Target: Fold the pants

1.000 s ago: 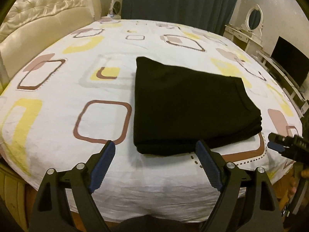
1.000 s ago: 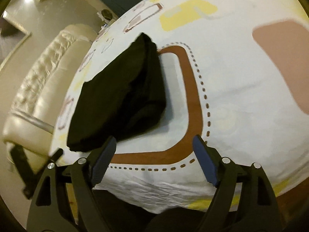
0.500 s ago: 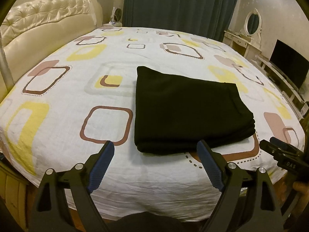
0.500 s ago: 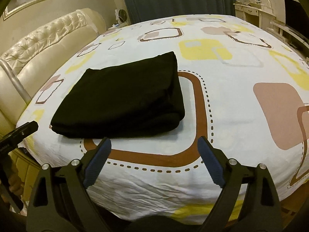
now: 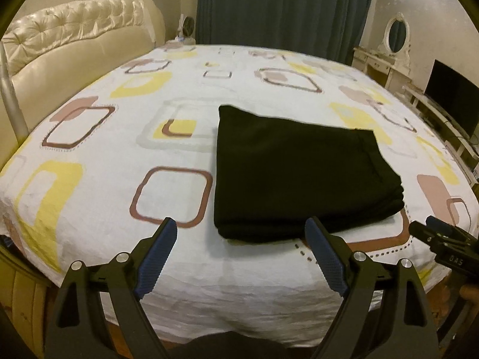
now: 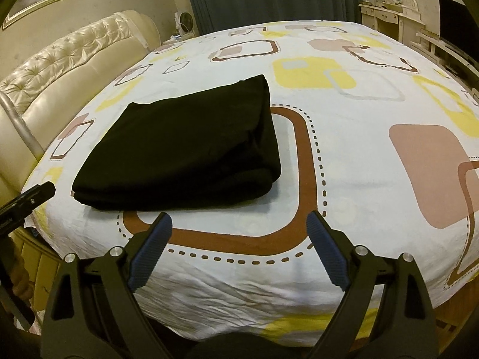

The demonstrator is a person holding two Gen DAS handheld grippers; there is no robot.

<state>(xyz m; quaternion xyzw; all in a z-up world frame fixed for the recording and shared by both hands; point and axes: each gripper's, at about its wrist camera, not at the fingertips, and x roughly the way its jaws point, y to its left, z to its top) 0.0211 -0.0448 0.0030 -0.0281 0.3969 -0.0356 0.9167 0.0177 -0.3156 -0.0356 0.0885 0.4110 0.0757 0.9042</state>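
The black pants (image 5: 296,173) lie folded into a thick rectangle on the bed (image 5: 119,155); they also show in the right wrist view (image 6: 185,146). My left gripper (image 5: 241,227) is open and empty, held above the bed's near edge, just short of the pants' front edge. My right gripper (image 6: 239,220) is open and empty, near the bed edge in front of the pants' right corner. It appears at the right edge of the left wrist view (image 5: 443,239). The left gripper shows at the left edge of the right wrist view (image 6: 27,200).
The bed has a white sheet with brown and yellow squares. A cream tufted headboard (image 5: 74,42) stands to the left. Dark curtains (image 5: 281,6) hang behind. A white dressing table with mirror (image 5: 392,51) and a TV (image 5: 452,95) stand at right.
Both grippers have drawn back and levelled out from the pants. The right view has swung from a steep tilted look to a level one. The pants have not moved.
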